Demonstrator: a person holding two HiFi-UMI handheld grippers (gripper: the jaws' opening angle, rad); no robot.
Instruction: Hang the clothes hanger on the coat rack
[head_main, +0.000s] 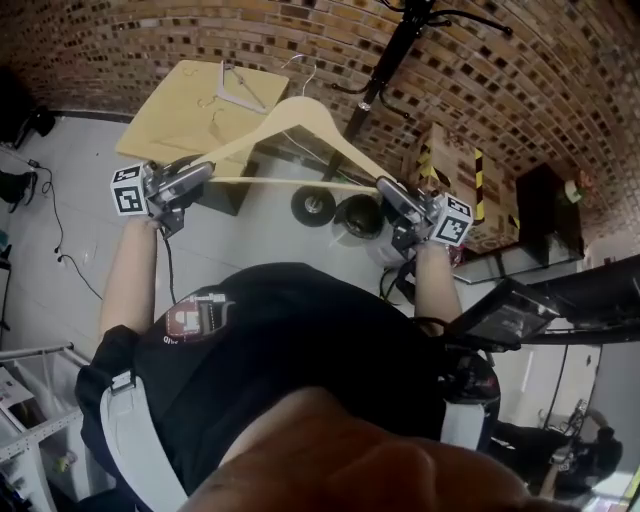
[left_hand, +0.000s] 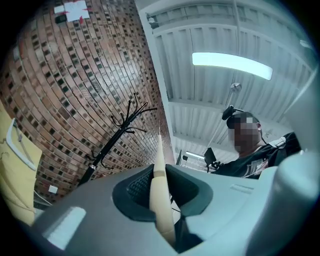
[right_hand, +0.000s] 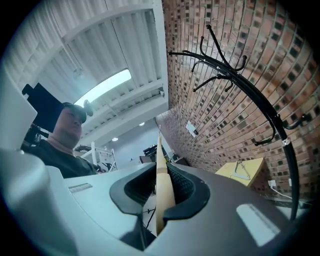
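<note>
Left gripper (head_main: 203, 172) is clamped on one end of the wooden hanger (head_main: 300, 115), and my right gripper (head_main: 390, 190) has the other end. So the hanger is up in the air between the two, out in front of my chest, with nothing else carrying it. In both gripper views the pale wood sits edge-on right between the jaws, which are closed against it on either side.

The peak of the hanger points away from me, toward the brick wall (head_main: 520, 90). The black coat rack (head_main: 385, 60) stands against that wall, just beyond the hanger and a bit to the right of its peak in the head view. The hanger isn't touching the rack.

Left of the rack there's a yellowish table (head_main: 180, 120) with a couple more hangers (head_main: 238, 90) lying on it. Two dark wheel-looking things (head_main: 313, 205) sit on the grey floor (head_main: 60, 200) by the foot of the rack, just past the hanger's bottom bar in the head view.
</note>
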